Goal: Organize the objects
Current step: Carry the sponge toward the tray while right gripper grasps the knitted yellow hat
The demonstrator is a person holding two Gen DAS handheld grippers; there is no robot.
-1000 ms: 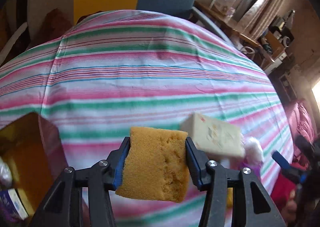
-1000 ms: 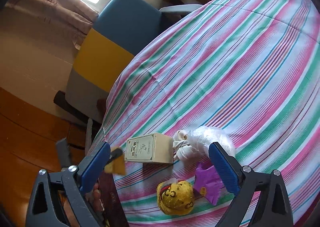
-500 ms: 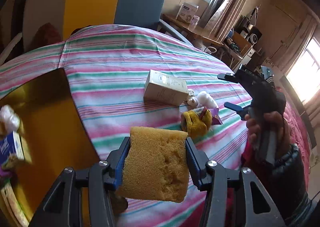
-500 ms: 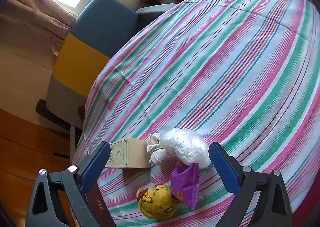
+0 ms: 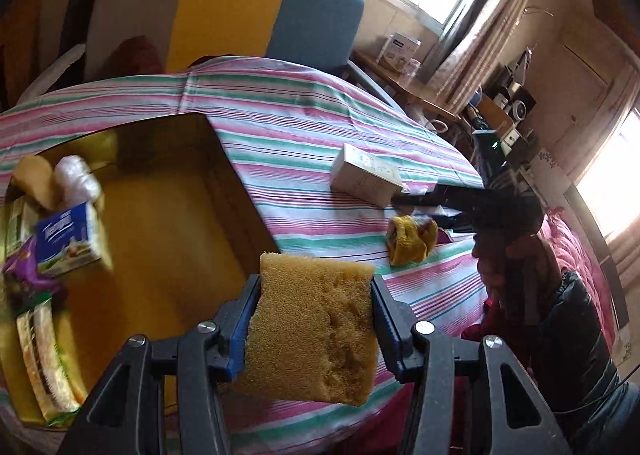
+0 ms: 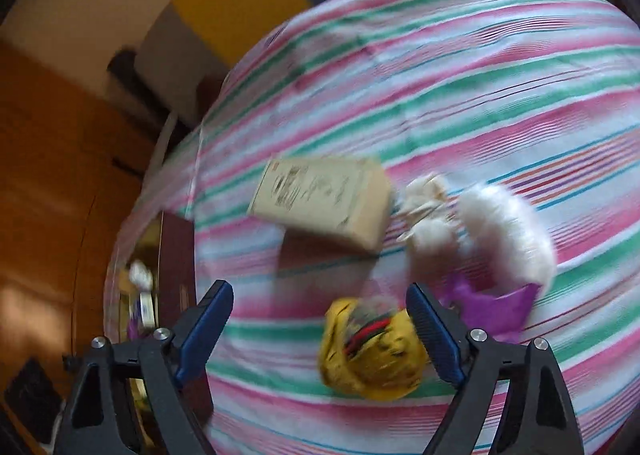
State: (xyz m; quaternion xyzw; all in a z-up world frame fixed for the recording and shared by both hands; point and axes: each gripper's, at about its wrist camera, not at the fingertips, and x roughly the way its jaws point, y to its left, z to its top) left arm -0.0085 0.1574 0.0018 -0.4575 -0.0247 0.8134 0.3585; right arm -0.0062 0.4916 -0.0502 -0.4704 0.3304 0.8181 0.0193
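A yellow sponge (image 5: 312,331) is being pinched between the blue-padded jaws of the left gripper (image 5: 314,319), which is being held above the near edge of a surface draped in a striped cloth (image 5: 304,135). Below and to the left of the sponge, an open box with a yellow inside (image 5: 160,223) is sitting on the cloth. Along its left side several things are lying: a blue and white carton (image 5: 70,241), a purple packet (image 5: 24,267), a green-edged packet (image 5: 46,359) and a white bundle (image 5: 78,179).

Further out on the cloth, a pale cardboard box (image 6: 324,199) is lying flat. Just beside it, on its right in the right wrist view, a white plastic bag (image 6: 500,231) is lying with a purple pouch (image 6: 492,307) at its near edge. A small yellow cap (image 6: 372,351) is lying nearer, beside the pouch.

The right gripper (image 6: 320,331) is being held over these loose things, pointed downward. Its jaws have just been closing a little but are standing spread, with nothing pressed between the pads; the yellow cap is showing at the inner side of the right-hand pad, and contact cannot be told through the blur. In the left wrist view the right gripper (image 5: 424,211) is being carried by a hand (image 5: 516,259) in a dark sleeve (image 5: 576,339), over the cap and the pale box.
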